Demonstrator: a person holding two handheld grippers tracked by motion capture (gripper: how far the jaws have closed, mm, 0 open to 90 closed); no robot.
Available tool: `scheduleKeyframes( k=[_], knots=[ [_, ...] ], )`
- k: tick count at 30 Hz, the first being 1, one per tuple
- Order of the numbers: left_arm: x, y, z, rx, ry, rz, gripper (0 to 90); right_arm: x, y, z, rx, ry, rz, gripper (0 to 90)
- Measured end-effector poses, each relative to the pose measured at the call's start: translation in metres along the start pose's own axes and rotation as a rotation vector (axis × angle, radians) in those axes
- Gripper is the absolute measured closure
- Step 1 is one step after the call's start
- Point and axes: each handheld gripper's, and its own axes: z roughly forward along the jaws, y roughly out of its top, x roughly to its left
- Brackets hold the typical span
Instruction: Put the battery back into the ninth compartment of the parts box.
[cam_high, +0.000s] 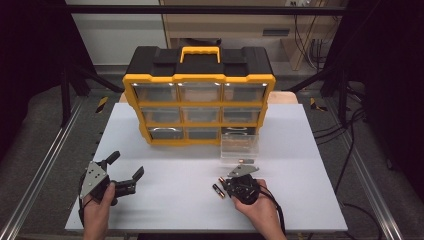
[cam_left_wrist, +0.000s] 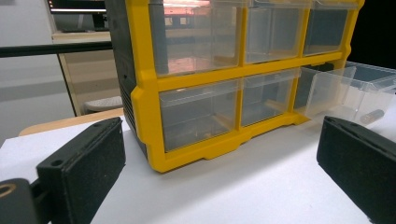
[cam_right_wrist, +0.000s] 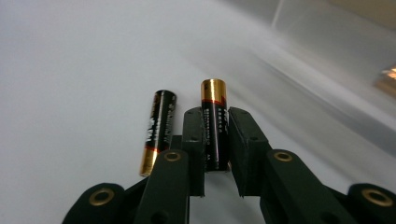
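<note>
In the right gripper view, my right gripper (cam_right_wrist: 216, 140) is shut on a black and gold AA battery (cam_right_wrist: 215, 126) that lies on the white table. A second battery (cam_right_wrist: 159, 130) lies loose just to its left. From the high view, the right gripper (cam_high: 223, 181) sits right of centre near the front, beside the loose battery (cam_high: 218, 190). At the front left my left gripper (cam_high: 126, 165) is open and holds nothing. It faces the yellow and black drawer organizer (cam_left_wrist: 196, 79).
A clear drawer (cam_high: 240, 145) stands pulled out on the table in front of the organizer's (cam_high: 198, 100) lower right slot. A battery (cam_left_wrist: 372, 115) lies inside it. The white table top (cam_high: 175, 210) has open room between the two grippers.
</note>
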Motion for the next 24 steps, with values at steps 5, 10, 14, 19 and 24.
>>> scheduleKeyframes(
  k=[5, 10, 14, 19, 24],
  knots=[
    [-0.001, 0.0, -0.001, -0.003, 0.002, 0.0, 0.8, -0.014, -0.005, -0.014, -0.072, -0.017, 0.038, 77.1],
    [0.0, 0.0, 0.0, 0.0, 0.004, -0.002, 0.8, -0.02, -0.008, -0.022, -0.105, -0.025, 0.045, 77.0],
    [0.0, 0.0, -0.001, -0.006, 0.004, -0.005, 0.8, -0.025, -0.01, -0.028, -0.13, -0.032, 0.055, 77.0],
    [0.001, 0.0, -0.001, -0.004, 0.005, -0.006, 0.8, -0.026, -0.01, -0.031, -0.15, -0.035, 0.06, 77.0],
    [0.001, 0.0, -0.001, -0.004, 0.004, -0.004, 0.8, -0.024, -0.009, -0.032, -0.165, -0.037, 0.052, 77.0]
  ],
)
